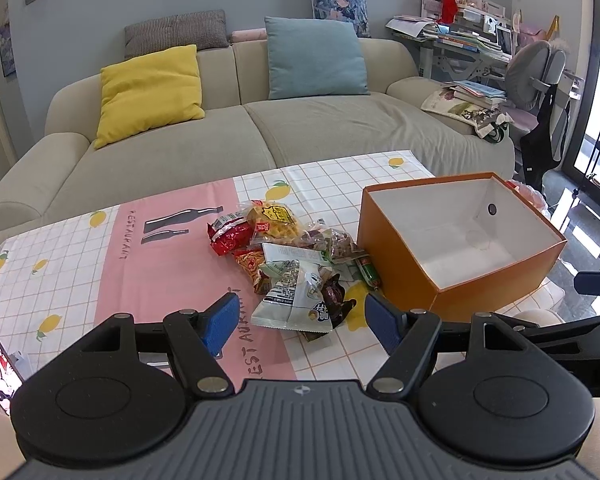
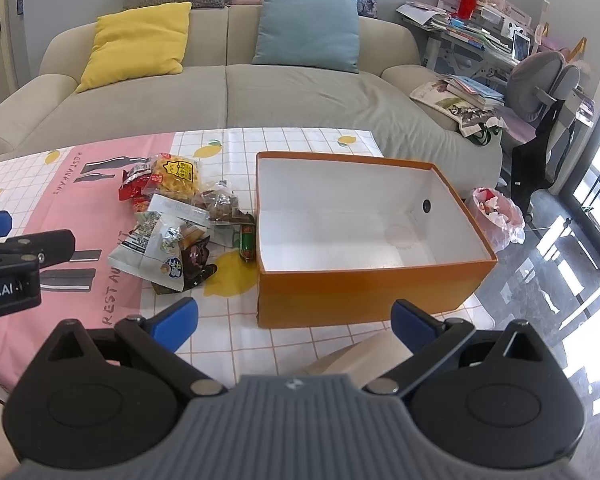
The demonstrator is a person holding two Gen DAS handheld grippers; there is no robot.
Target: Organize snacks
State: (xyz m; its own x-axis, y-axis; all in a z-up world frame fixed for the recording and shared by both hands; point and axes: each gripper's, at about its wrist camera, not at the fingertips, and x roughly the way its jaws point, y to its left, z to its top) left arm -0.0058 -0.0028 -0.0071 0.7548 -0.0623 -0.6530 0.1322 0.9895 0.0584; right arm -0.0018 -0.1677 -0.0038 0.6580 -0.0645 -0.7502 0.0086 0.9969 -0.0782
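Reaching into the snack pile (image 1: 288, 264) is where you risk trouble: the packets lie heaped and overlapping just left of the orange box (image 1: 496, 280), so closing on the top white-and-green packet (image 1: 296, 300) could drag the dark wrapper (image 1: 336, 300) beneath it or scatter the rest across the bench (image 1: 60, 264). Crinkly foil looks likely to slip from smooth pads, and a loose pinch could drop a packet outside the box. The small green sausage stick (image 2: 247, 242) lies touching the box's left wall, so a claw coming down there could hit the rim and shove the box toward the bench edge, which sits near its right side.

Your left claw (image 1: 300, 322) hangs spread above the near end of the pile, pinching nothing. Your right claw (image 2: 296, 320) is spread too, empty, in front of the box's near wall.

Inside, the box shows only its bare white lining; no snack is in it yet. Every packet sits on the bench left of the box.
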